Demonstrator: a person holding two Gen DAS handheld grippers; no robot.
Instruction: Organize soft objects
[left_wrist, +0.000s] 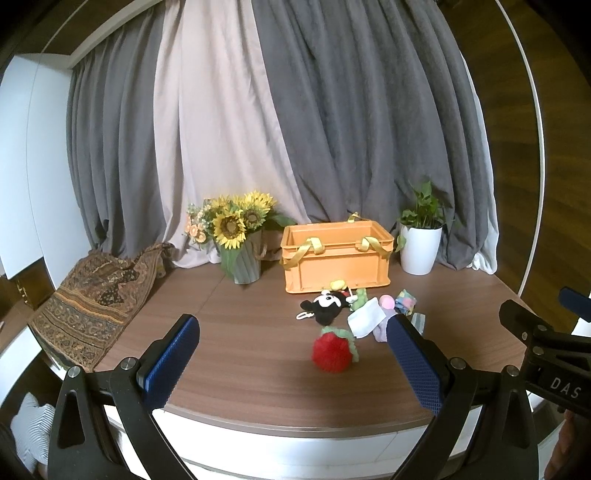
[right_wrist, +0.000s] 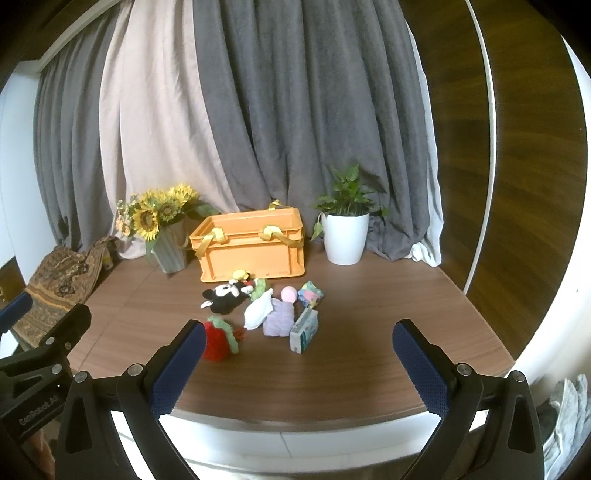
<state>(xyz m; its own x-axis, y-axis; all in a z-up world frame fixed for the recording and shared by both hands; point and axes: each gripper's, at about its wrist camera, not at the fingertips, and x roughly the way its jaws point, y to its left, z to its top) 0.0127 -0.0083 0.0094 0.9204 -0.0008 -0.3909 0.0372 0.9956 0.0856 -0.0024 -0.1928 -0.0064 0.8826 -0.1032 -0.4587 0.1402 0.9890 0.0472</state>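
An orange crate (left_wrist: 334, 256) (right_wrist: 251, 245) with yellow straps stands open at the back of the wooden table. In front of it lies a pile of soft things: a red strawberry plush (left_wrist: 331, 351) (right_wrist: 219, 339), a black mouse plush (left_wrist: 327, 303) (right_wrist: 226, 295), a white cloth (left_wrist: 365, 317) (right_wrist: 256, 310), a lilac cloth (right_wrist: 279, 317), a pink ball (right_wrist: 289, 294), a patterned pouch (right_wrist: 311, 293) and a tissue pack (right_wrist: 303, 329). My left gripper (left_wrist: 291, 362) is open and empty at the table's front edge, short of the strawberry. My right gripper (right_wrist: 299, 365) is open and empty, short of the pile.
A vase of sunflowers (left_wrist: 236, 236) (right_wrist: 162, 225) stands left of the crate, a white potted plant (left_wrist: 421, 240) (right_wrist: 345, 229) right of it. A patterned bag (left_wrist: 92, 295) lies at the table's left edge. Grey and pale curtains hang behind.
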